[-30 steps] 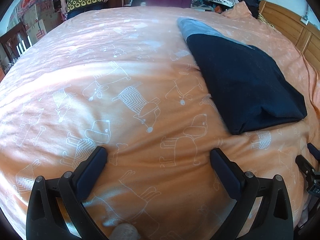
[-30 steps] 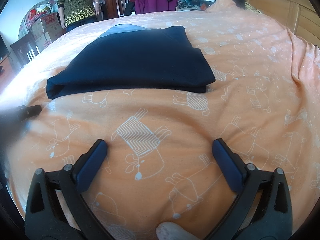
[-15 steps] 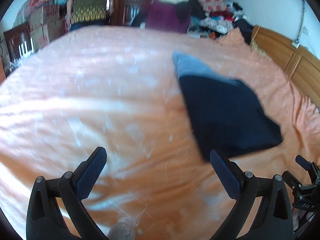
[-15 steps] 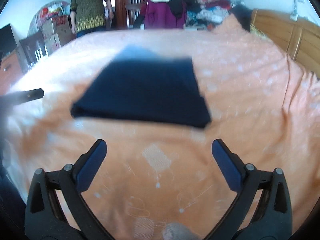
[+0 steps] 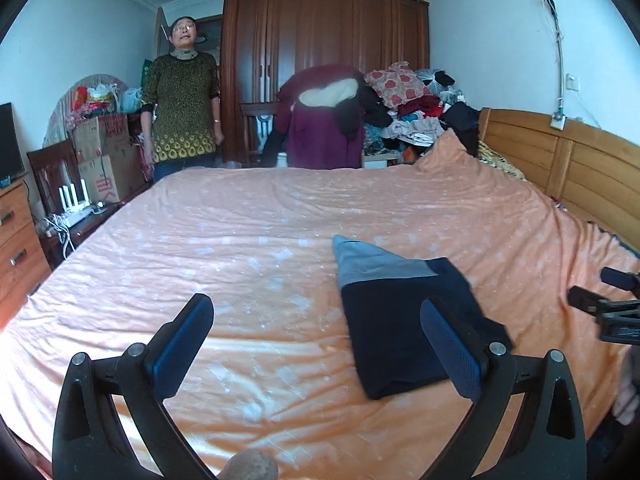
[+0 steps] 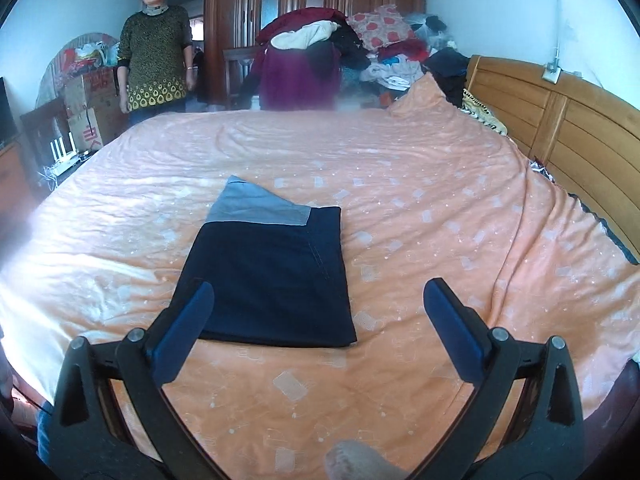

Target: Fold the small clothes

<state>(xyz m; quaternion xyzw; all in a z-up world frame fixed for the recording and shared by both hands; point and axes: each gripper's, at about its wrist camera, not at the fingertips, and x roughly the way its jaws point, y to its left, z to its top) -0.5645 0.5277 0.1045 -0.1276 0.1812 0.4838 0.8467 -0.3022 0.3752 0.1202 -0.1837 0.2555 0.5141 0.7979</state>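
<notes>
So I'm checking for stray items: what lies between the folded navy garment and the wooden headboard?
Only bare orange bedsheet, creased but with nothing on it, between the folded navy garment and the wooden headboard. The right wrist view shows this best.

orange bedspread (image 5: 280,240), wooden wardrobe (image 5: 320,60), clothes heap (image 5: 412,112), bystander (image 5: 180,120).

left tool (image 5: 316,344) agape, right tool (image 6: 318,330) agape, both empty
</notes>
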